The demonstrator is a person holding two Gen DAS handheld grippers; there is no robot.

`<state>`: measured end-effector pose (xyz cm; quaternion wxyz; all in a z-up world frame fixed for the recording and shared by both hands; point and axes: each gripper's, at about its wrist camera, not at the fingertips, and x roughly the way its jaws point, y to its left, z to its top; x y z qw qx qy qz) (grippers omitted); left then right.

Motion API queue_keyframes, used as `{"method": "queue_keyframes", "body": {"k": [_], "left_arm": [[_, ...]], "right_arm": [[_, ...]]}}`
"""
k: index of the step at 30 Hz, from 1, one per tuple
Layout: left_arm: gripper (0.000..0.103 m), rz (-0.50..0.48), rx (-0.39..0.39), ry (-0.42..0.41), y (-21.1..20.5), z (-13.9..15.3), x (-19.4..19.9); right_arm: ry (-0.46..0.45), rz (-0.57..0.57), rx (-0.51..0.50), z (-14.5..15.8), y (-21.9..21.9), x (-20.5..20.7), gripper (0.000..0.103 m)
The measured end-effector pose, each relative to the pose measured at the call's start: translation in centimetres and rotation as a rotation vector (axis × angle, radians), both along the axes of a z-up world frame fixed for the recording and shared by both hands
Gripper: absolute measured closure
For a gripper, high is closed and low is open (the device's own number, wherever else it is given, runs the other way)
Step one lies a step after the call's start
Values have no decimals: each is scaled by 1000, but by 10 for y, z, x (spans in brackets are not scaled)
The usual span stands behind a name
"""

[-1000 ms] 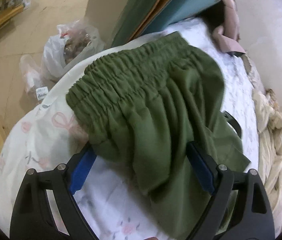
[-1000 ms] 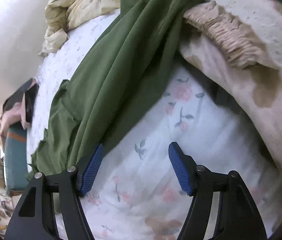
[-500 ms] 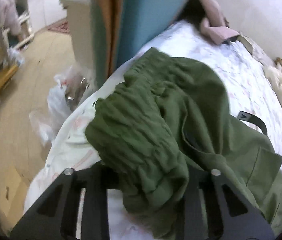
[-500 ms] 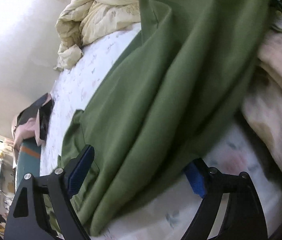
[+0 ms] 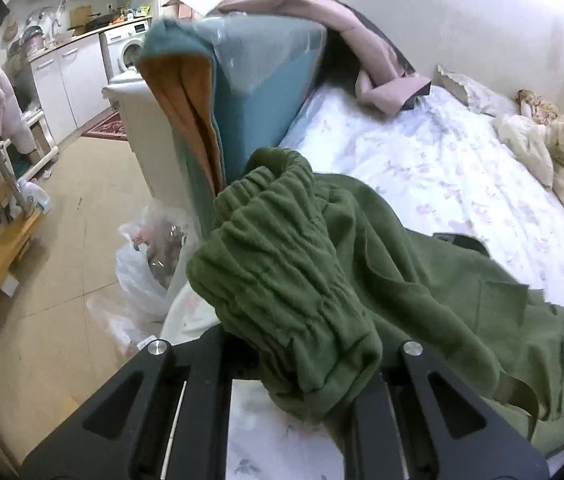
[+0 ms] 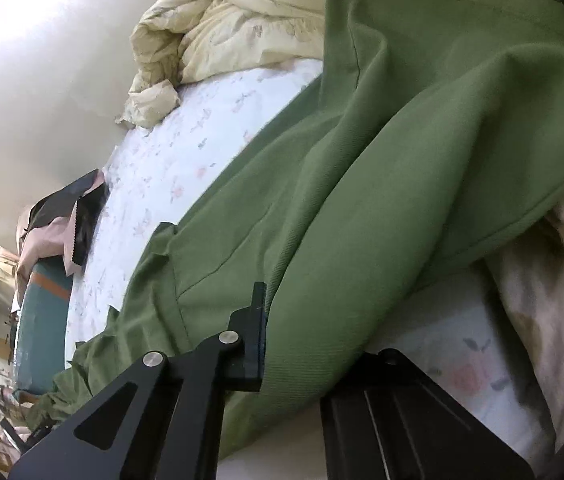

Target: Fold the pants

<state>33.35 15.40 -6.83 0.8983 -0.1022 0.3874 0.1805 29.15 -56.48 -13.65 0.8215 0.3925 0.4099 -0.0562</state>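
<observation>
With the elastic waistband bunched between its jaws, the left gripper [image 5: 306,364] is clenched on the green pants [image 5: 422,288] and holds that end lifted off the floral bedsheet [image 5: 462,176], near the bed's left edge beside the teal cushion [image 5: 250,92]. Farther along the same garment, the right gripper [image 6: 302,344] is clamped on a thick roll of leg fabric, the pants [image 6: 382,152] running away from it toward the cream quilt [image 6: 234,20] at the far side. Gripping both ends like this probably lets the person raise the cloth clear of the bed and pull it taut before laying it flat. Folding proper looks not yet begun, since the fabric hangs creased and twisted between the two holds.
</observation>
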Motion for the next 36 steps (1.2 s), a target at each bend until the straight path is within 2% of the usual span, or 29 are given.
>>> {"method": "queue_keyframes", "body": {"k": [5,8,10,17,22,24,27,29,31,33,36], "left_arm": [[95,10,40,-15,13,23,-23],[95,47,36,13,37,29,-44],[95,62,61,37,53,35,-66],[95,93,74,61,120,59,-145],[95,130,67,80,160,58,-182],[95,153,16,112,173,47,-191],[95,176,-34,146,181,36,-189],[95,183,-43,143,179,36,-188],[95,191,-44,134,177,37,-186],[95,189,-48,127,173,40,-187],[95,192,-63,110,174,44,-190]], "right_arm": [[33,38,8,6,12,-13,100],[44,71,12,12,24,-22,100],[57,90,17,13,39,-33,100],[142,123,92,8,100,-104,100],[186,153,93,16,137,-146,100],[223,152,82,11,145,-157,99],[308,122,97,-4,142,-170,83],[345,76,49,-1,135,-181,70],[354,23,-34,9,122,-195,63],[376,-38,-126,26,110,-205,63],[353,-74,-199,54,95,-213,63]]}}
